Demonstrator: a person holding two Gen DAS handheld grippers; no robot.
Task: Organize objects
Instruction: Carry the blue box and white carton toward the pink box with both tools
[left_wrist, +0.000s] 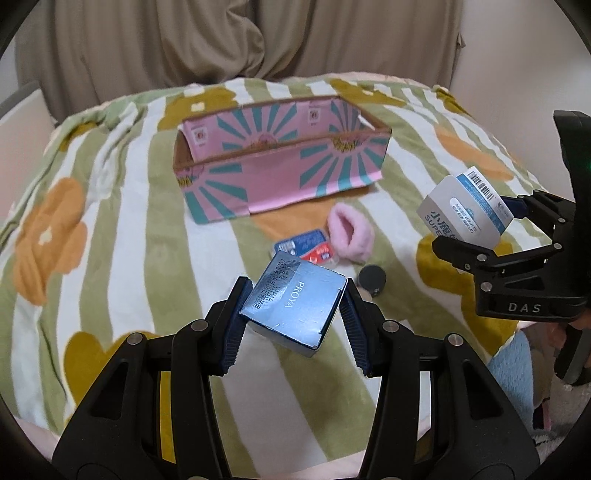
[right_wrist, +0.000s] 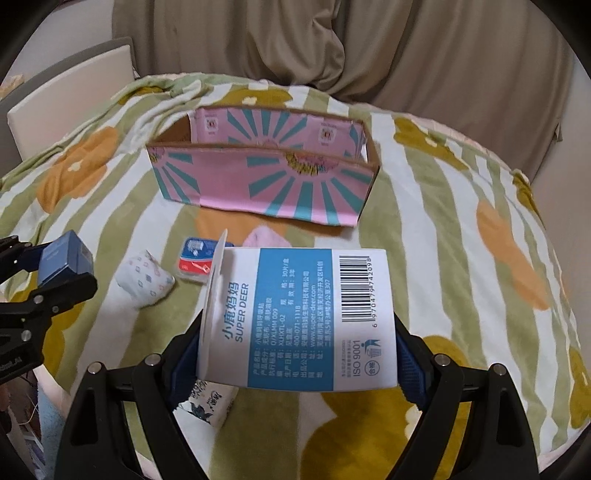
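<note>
My left gripper (left_wrist: 295, 314) is shut on a blue PROYA box (left_wrist: 295, 306) and holds it above the blanket; it also shows in the right wrist view (right_wrist: 64, 258). My right gripper (right_wrist: 295, 354) is shut on a white and blue Super Deer box (right_wrist: 299, 317), also seen in the left wrist view (left_wrist: 467, 206). An open pink and teal cardboard box (left_wrist: 280, 173) stands farther back on the blanket, also in the right wrist view (right_wrist: 266, 181).
On the green striped flower blanket (left_wrist: 110, 258) lie a pink fuzzy band (left_wrist: 349, 232), a small blue and red packet (left_wrist: 306, 245), a black round lid (left_wrist: 372, 278), a white patterned pouch (right_wrist: 146, 284) and a tissue pack (right_wrist: 210, 402). Beige curtain behind.
</note>
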